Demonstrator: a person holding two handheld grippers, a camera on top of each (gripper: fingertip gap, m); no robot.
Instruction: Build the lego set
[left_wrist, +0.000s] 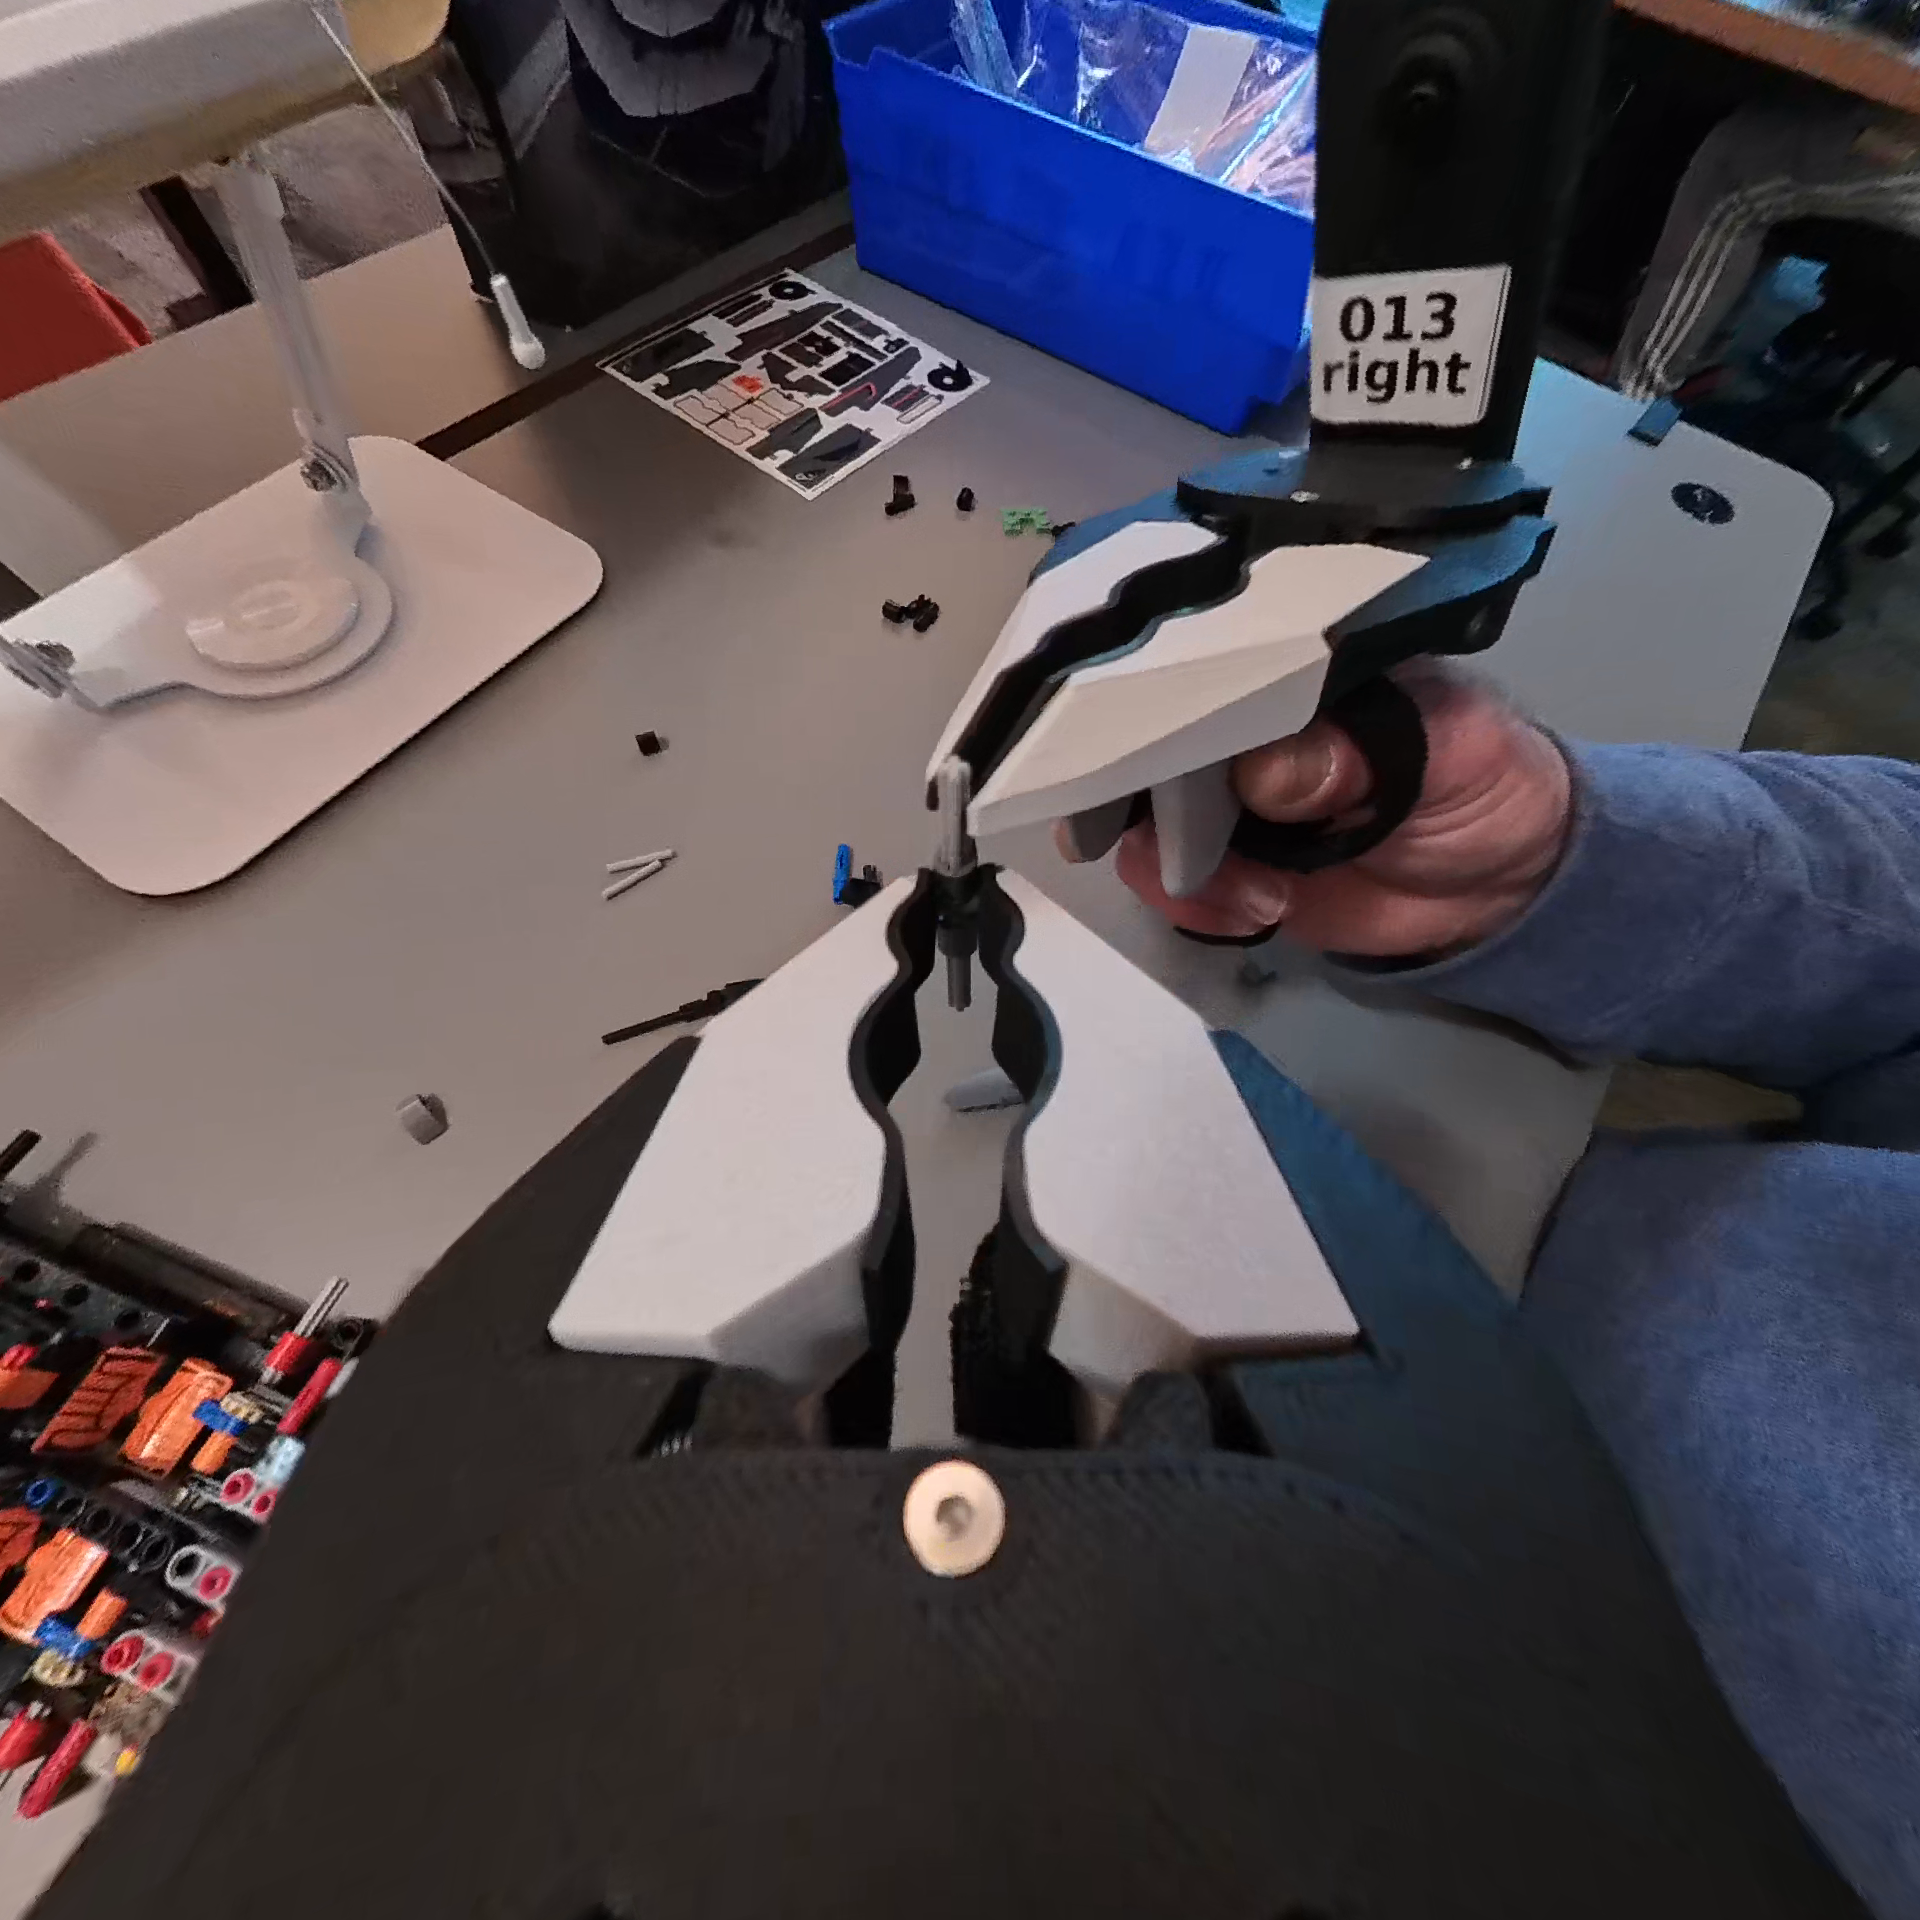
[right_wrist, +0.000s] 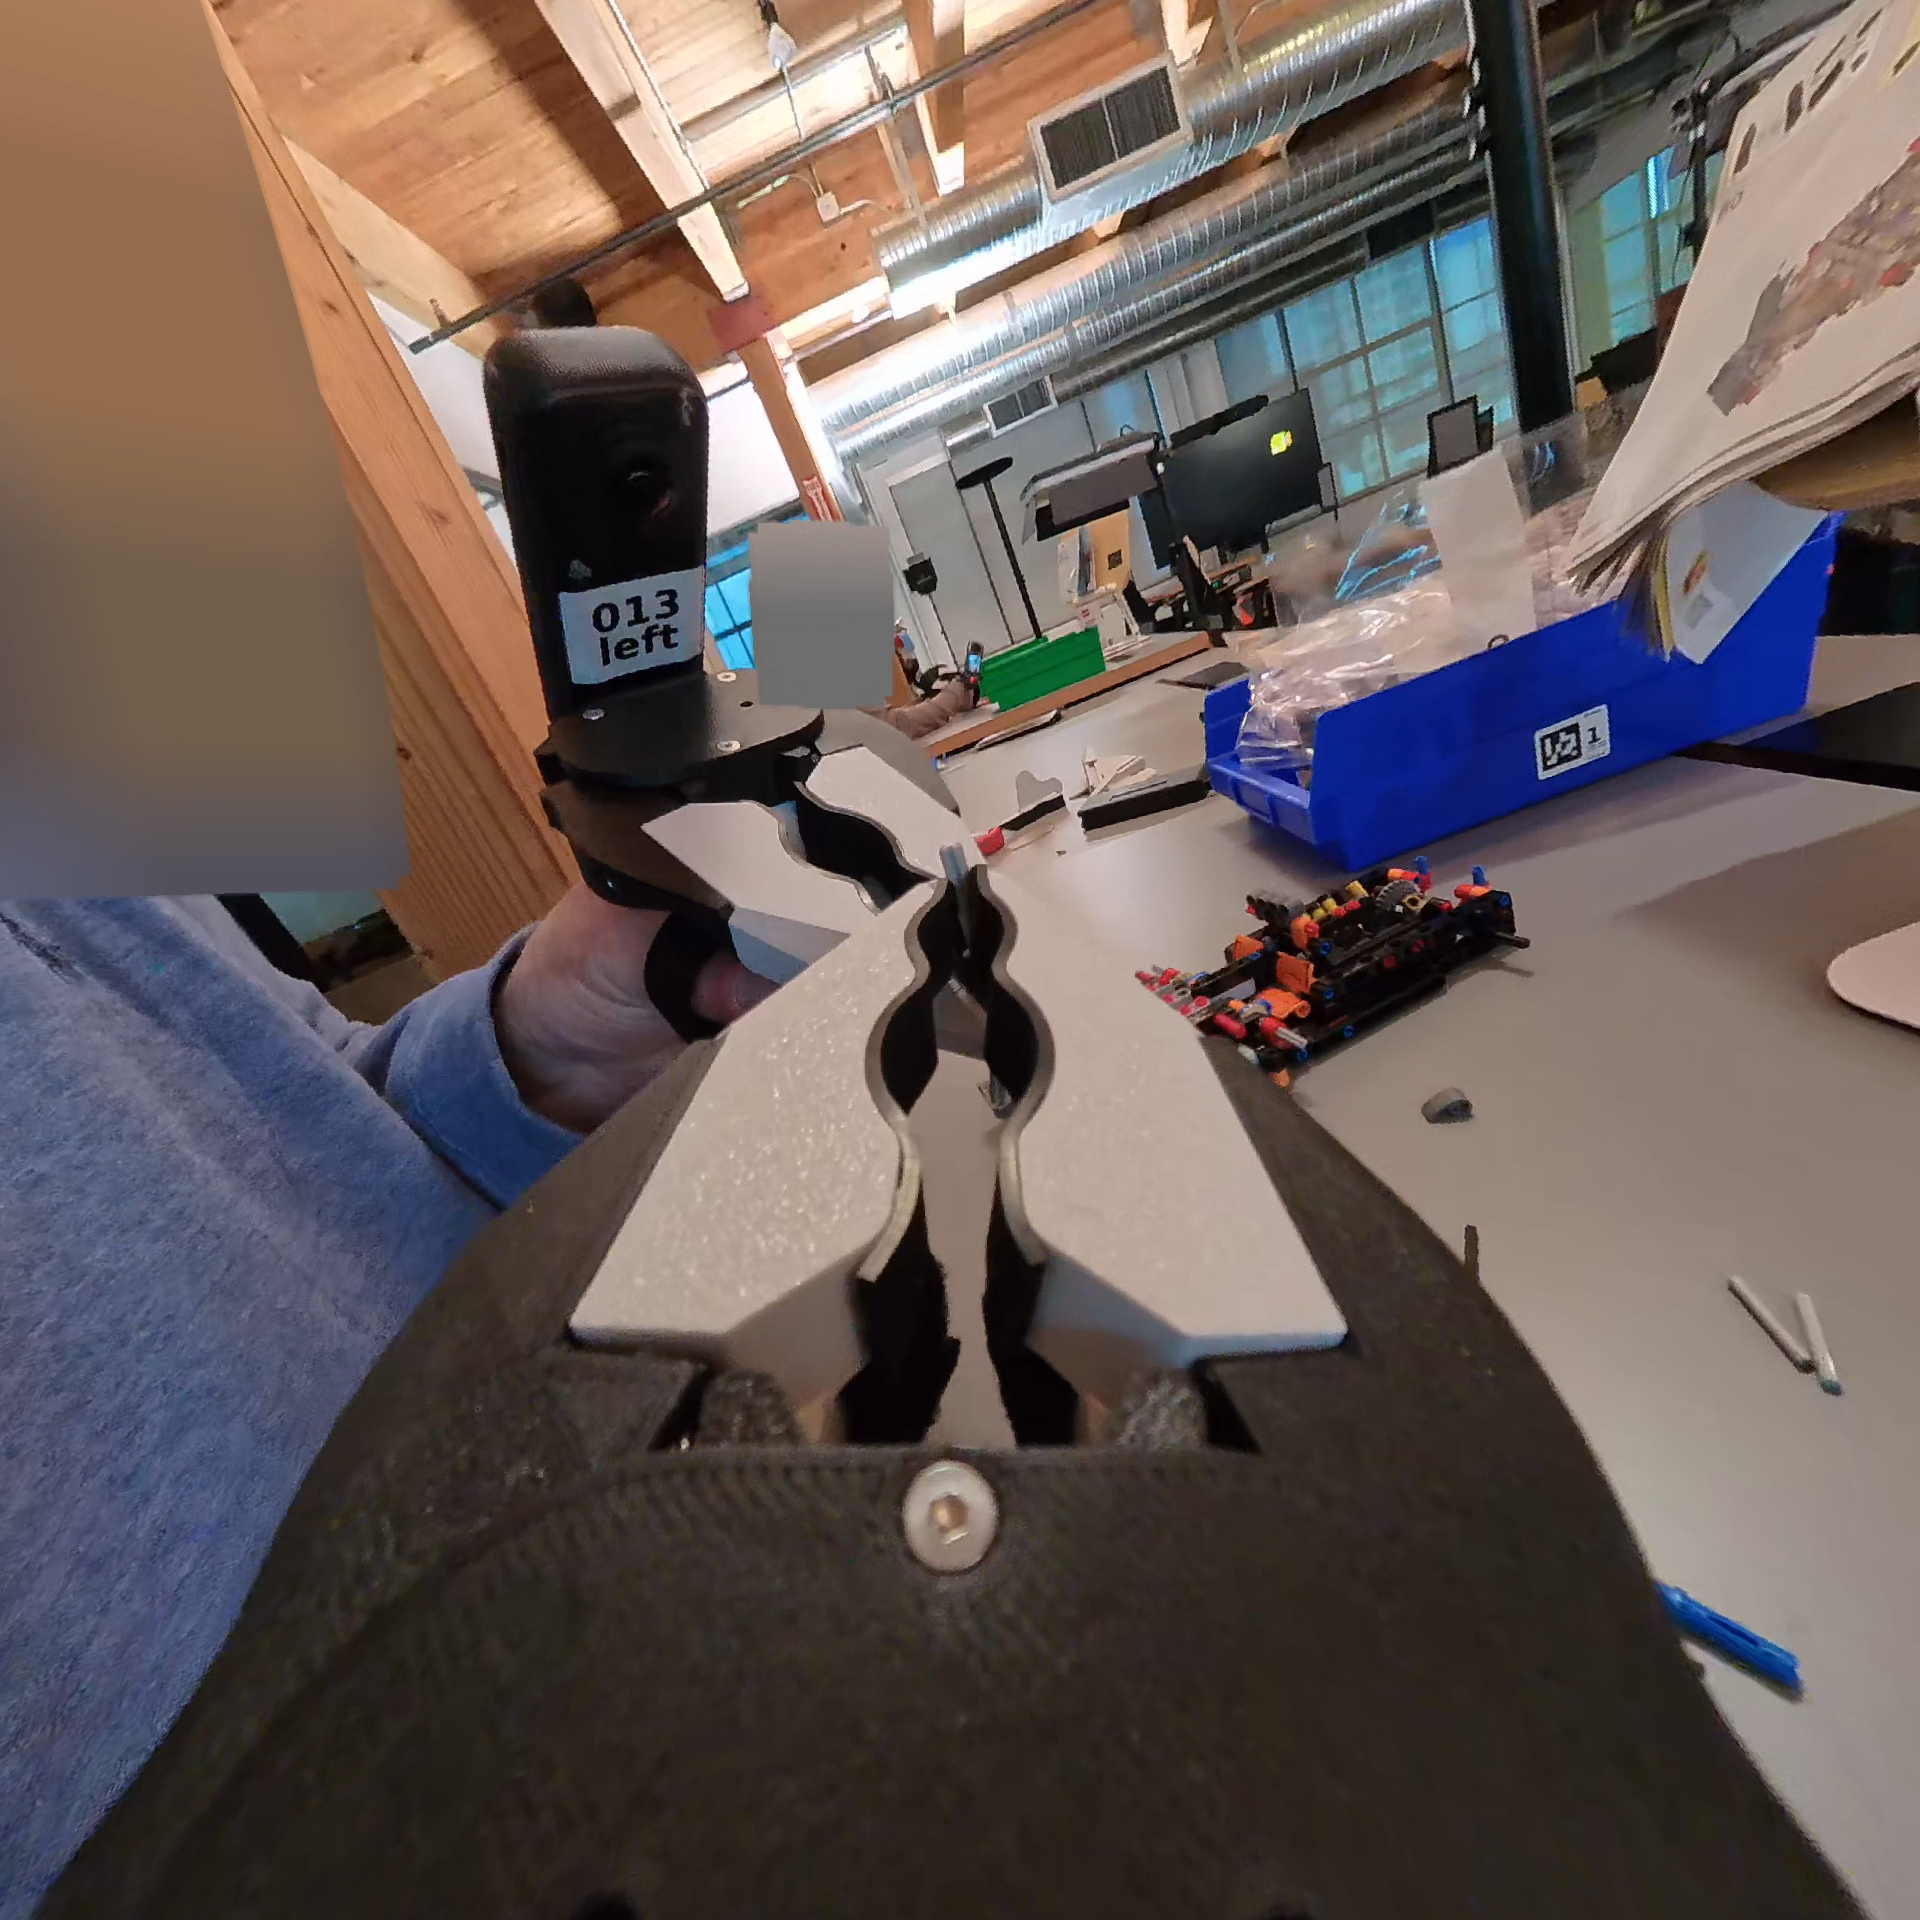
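Left gripper (left_wrist: 954, 902) jaws pinch a black bush on the grey axle (left_wrist: 954, 831), at 12 o'clock above the bench (left_wrist: 623, 623). Right gripper (left_wrist: 961, 784) jaws clamp the axle's top. Best: keep both coaxial, push straight.

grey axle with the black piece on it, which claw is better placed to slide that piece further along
Right. The left claw clamps the black piece, fixing it; the right claw grips the thin grey plastic axle's free end and can push it through.

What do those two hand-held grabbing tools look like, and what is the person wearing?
Each gripper, left and right, has two pale grey wedge fingers with wavy black inner edges on a black textured body, topped by a black camera bearing a white label. The sleeves are blue.
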